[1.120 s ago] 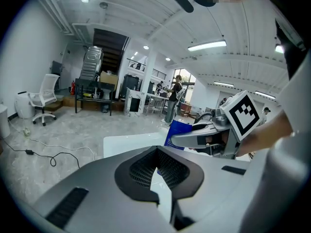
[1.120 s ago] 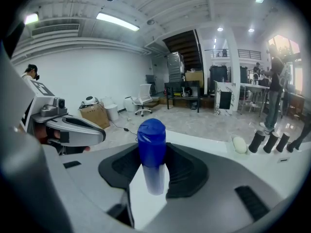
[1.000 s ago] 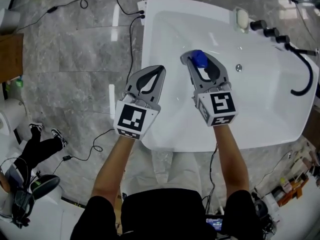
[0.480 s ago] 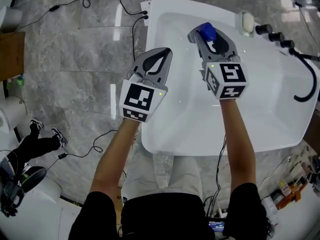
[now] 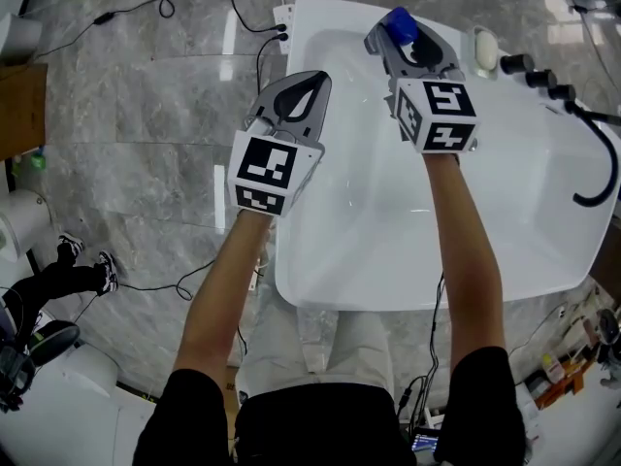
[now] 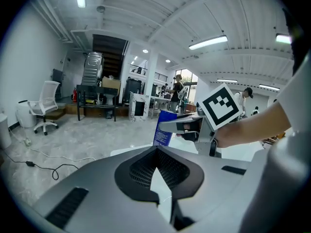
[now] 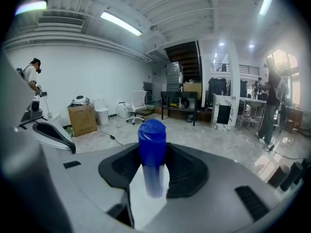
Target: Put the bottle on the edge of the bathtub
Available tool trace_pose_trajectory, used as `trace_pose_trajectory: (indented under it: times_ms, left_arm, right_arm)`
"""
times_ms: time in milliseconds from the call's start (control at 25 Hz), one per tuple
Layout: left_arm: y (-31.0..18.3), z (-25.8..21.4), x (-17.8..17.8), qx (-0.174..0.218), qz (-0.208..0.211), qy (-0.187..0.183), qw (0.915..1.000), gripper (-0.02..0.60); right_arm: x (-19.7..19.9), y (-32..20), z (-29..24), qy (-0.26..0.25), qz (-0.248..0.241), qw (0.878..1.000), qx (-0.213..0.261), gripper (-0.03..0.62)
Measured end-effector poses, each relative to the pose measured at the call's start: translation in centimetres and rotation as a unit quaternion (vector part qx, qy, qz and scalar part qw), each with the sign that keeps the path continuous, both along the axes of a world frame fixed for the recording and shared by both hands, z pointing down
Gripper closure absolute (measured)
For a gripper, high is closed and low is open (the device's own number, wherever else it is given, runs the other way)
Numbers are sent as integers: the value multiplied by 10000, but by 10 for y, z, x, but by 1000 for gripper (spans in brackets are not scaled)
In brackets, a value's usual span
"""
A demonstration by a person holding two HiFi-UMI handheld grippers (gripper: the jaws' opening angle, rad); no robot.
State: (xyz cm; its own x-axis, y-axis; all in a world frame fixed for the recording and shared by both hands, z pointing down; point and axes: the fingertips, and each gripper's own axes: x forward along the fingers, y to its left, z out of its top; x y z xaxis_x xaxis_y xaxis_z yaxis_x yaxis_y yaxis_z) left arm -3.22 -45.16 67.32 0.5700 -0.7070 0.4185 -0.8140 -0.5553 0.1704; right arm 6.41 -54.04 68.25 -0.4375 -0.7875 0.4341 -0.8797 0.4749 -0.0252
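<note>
Two handheld tools reach out over a white bathtub that stands on a grey marble floor, seen steeply from above with the person's bare forearms running up from 6 o'clock. The right tool, at about 1 o'clock in the head view, is clamped on a blue bottle. Its own camera shows the bottle standing upright between the two jaws, with a rounded blue cap on top and a paler body below. The bottle sits at the tub's far end, at 12 o'clock from the basin's middle and close to the far rim (whether its base touches the rim cannot be told from here). At 3 o'clock from the bottle, just beside it, a pale oval bar lies on the rim, and further round toward 4 o'clock comes a row of black tap knobs. The left tool is at about 9 o'clock from the bottle, well apart from it, above the tub's left rim. Its jaws meet at the tips, leaving only a teardrop hollow behind them, and nothing is held there. From the left gripper view, the bottle appears at 12 o'clock, gripped by the other tool.
</note>
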Motion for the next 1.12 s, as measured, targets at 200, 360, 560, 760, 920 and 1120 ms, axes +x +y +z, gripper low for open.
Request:
trace_pose_trajectory:
  times_ms: [200, 360, 560, 760, 920, 1120]
  left_arm:
    - [-9, 8, -1, -66, -48, 45, 10000, 571]
    - [-14, 15, -4, -31, -44, 20, 10000, 571]
    - [-18, 16, -9, 8, -92, 34, 10000, 571]
    - [-21, 17, -12, -28, -112, 22, 9999, 571]
    - [-22, 17, -10, -67, -130, 95, 9998, 571]
    - [-18, 20, -16, -180, -145, 3, 9997, 571]
  right_arm:
    - [-5, -18, 9, 52, 10, 10000, 66, 436]
    - [-8, -28, 9, 53, 57, 9998, 183, 436]
    - [-11, -37, 6, 47, 102, 9995, 290, 436]
    - [-13, -40, 6, 70, 83, 9992, 376, 436]
    - [-13, -40, 6, 66, 57, 9992, 392, 436]
    - [-9, -41, 5, 102, 119, 9992, 355, 434]
